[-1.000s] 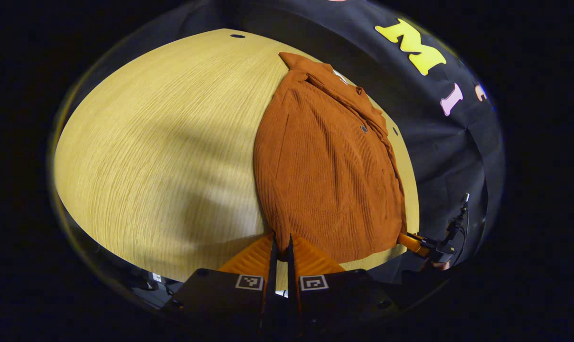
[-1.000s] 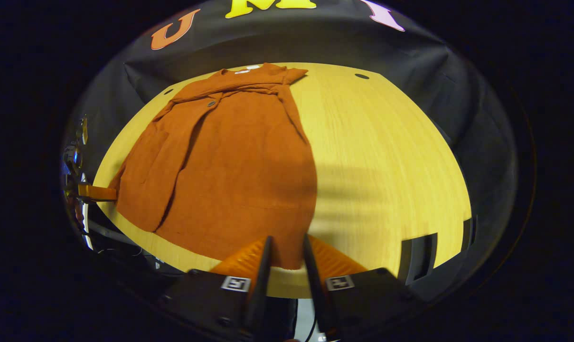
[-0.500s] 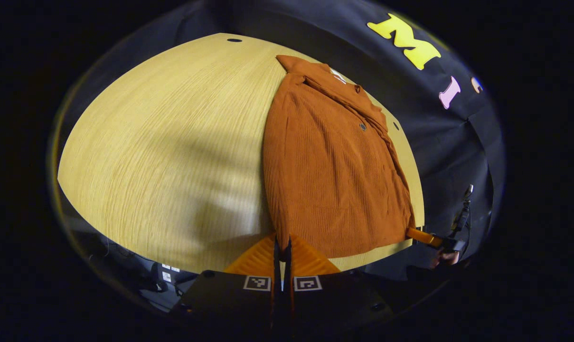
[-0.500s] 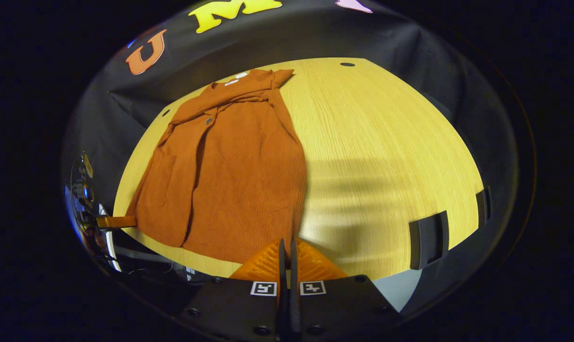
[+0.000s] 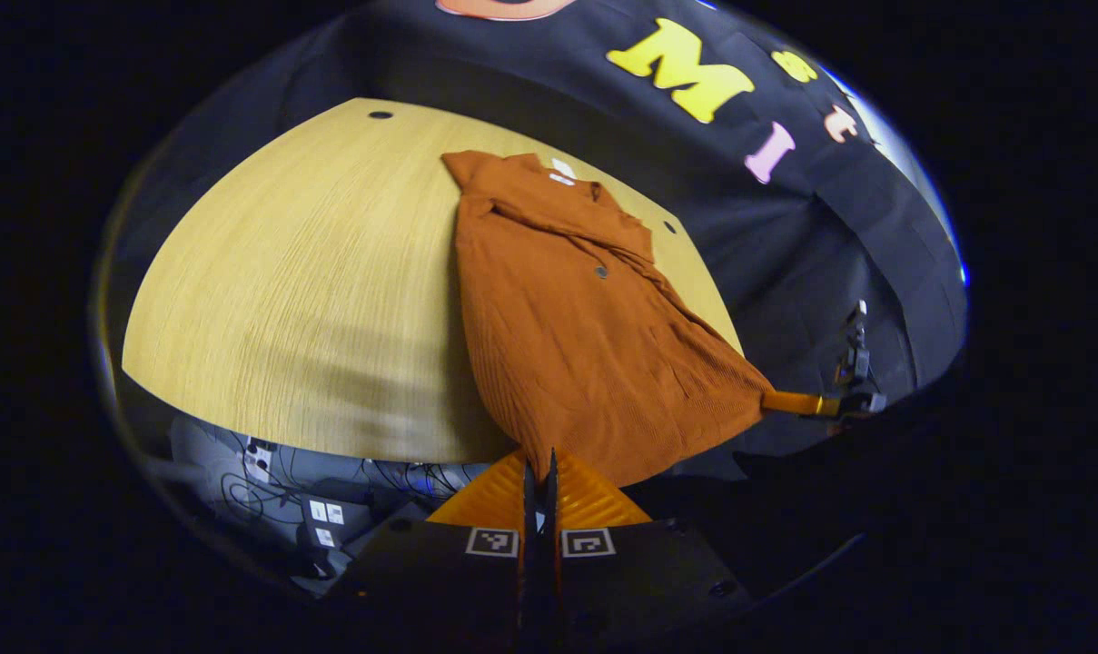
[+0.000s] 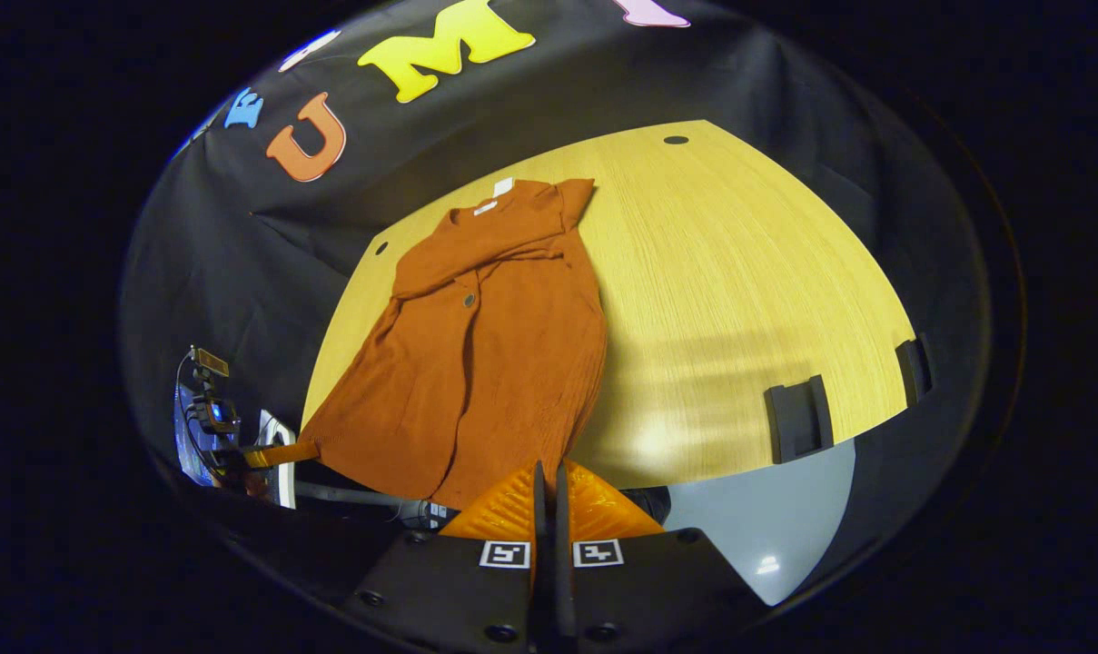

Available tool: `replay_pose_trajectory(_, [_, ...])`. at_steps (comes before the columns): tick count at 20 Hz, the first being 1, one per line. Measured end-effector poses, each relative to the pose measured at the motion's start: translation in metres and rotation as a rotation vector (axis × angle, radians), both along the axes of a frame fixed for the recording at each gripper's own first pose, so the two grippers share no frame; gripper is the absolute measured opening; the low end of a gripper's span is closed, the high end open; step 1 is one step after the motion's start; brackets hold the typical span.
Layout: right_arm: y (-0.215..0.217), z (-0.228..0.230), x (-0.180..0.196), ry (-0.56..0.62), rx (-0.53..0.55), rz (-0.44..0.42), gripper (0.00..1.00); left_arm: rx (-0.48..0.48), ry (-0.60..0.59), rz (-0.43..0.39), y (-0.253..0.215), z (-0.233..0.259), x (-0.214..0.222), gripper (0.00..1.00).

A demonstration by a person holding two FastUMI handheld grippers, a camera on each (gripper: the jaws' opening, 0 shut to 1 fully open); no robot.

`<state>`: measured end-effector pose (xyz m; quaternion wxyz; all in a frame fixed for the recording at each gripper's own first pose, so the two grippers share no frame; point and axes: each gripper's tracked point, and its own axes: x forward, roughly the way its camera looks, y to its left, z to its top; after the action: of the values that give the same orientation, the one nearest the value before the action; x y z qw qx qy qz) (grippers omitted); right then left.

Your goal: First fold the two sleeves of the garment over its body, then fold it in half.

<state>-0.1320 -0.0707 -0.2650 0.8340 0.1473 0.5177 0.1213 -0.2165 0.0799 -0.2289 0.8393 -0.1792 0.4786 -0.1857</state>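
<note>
A rust-orange ribbed garment (image 5: 576, 327) lies lengthwise on the wooden table (image 5: 312, 272), collar at the far end, both sleeves lying over its body. My left gripper (image 5: 538, 461) is shut on one corner of the hem, held up beyond the table's near edge. In the right gripper view the same garment (image 6: 494, 336) stretches away from my right gripper (image 6: 549, 472), which is shut on the other hem corner. Each view catches the other gripper at the far hem corner: the right gripper (image 5: 792, 401) and the left gripper (image 6: 281, 452). The hem hangs taut between them, off the tabletop.
Two black brackets (image 6: 794, 420) (image 6: 914, 368) clamp the table's near edge on the right. Cables and power strips (image 5: 285, 481) lie under the table. Small holes (image 5: 380, 114) mark the far corners. Grey floor (image 6: 766, 518) shows below the edge.
The right gripper closed on the hem corner, and the left closed fully. Both then rose and drew back, lifting the hem off the table past its near edge.
</note>
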Motion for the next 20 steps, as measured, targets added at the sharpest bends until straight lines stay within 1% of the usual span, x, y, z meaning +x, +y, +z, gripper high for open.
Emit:
replay_pose_trajectory(2, [0.003,0.017,0.01,-0.014,0.014,0.013,0.03,0.024,-0.057,-0.037,-0.002,0.017,0.008,0.03])
replay_pose_trajectory(4, [0.008,0.037,0.033,-0.057,0.029,0.026,0.02,0.069,-0.13,-0.053,0.001,0.037,0.033,0.03])
replay_pose_trajectory(5, [0.01,0.046,0.046,-0.087,0.038,0.028,0.02,0.085,-0.16,-0.055,0.002,0.047,0.047,0.03])
replay_pose_trajectory(6, [0.013,0.059,0.061,-0.109,0.061,0.027,0.0,0.087,-0.185,-0.057,-0.001,0.057,0.062,0.03])
replay_pose_trajectory(9, [0.023,0.097,0.109,-0.18,0.124,0.02,0.0,0.088,-0.261,-0.033,-0.004,0.094,0.116,0.03])
replay_pose_trajectory(10, [0.027,0.112,0.127,-0.215,0.144,0.024,0.0,0.086,-0.289,-0.025,-0.005,0.111,0.136,0.03])
replay_pose_trajectory(13, [0.03,0.159,0.184,-0.319,0.172,0.051,0.0,0.133,-0.386,0.008,0.003,0.161,0.21,0.03])
replay_pose_trajectory(16, [0.029,0.187,0.253,-0.383,0.17,0.07,0.0,0.175,-0.435,0.015,0.003,0.192,0.287,0.03])
replay_pose_trajectory(18, [0.032,0.189,0.301,-0.406,0.161,0.075,0.0,0.208,-0.449,0.024,0.004,0.194,0.341,0.03])
replay_pose_trajectory(20, [0.035,0.168,0.348,-0.401,0.138,0.082,0.0,0.237,-0.424,0.044,0.012,0.175,0.391,0.03])
